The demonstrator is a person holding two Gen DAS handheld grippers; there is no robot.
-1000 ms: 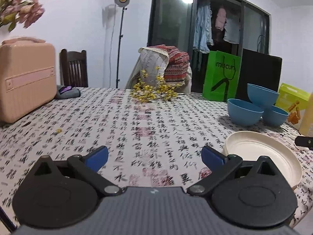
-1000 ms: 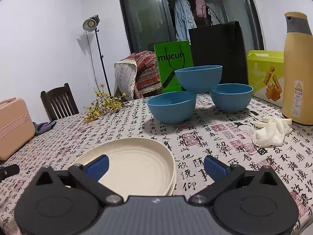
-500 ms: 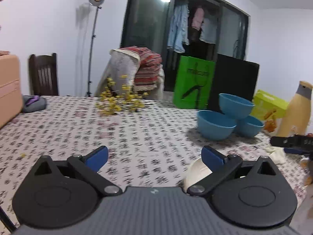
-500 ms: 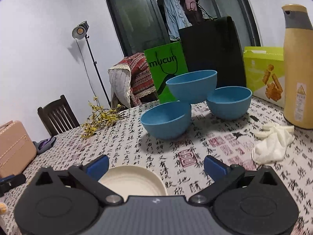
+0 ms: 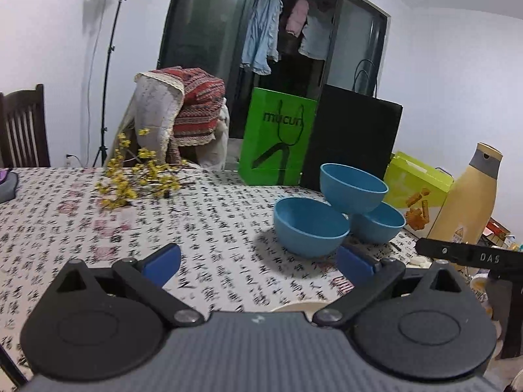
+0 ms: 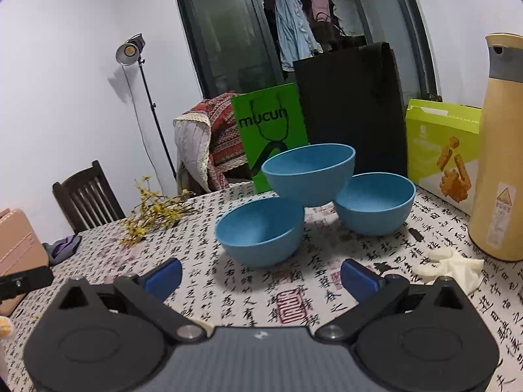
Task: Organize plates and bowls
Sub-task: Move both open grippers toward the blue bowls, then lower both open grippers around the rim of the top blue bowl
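Three blue bowls stand on the patterned tablecloth: a near one (image 5: 310, 228) (image 6: 261, 232), a right one (image 5: 379, 225) (image 6: 376, 205), and a third (image 5: 353, 189) (image 6: 310, 173) resting tilted on the rims of both. My left gripper (image 5: 258, 261) is open and holds nothing, a short way in front of the near bowl. My right gripper (image 6: 261, 274) is also open and holds nothing, just short of the same bowl. Only a sliver of the cream plate (image 5: 294, 307) (image 6: 203, 325) shows behind each gripper body.
A tall yellow flask (image 6: 500, 150) and a white cloth (image 6: 451, 264) sit at the right. Behind the bowls stand a green bag (image 6: 271, 130), a black bag (image 6: 353, 111) and a yellow-green box (image 6: 441, 147). Yellow flowers (image 5: 140, 179) lie at the left.
Both grippers have moved forward toward the blue bowls, and the left view has swung right. The cream plates have slid almost out of sight beneath the grippers.
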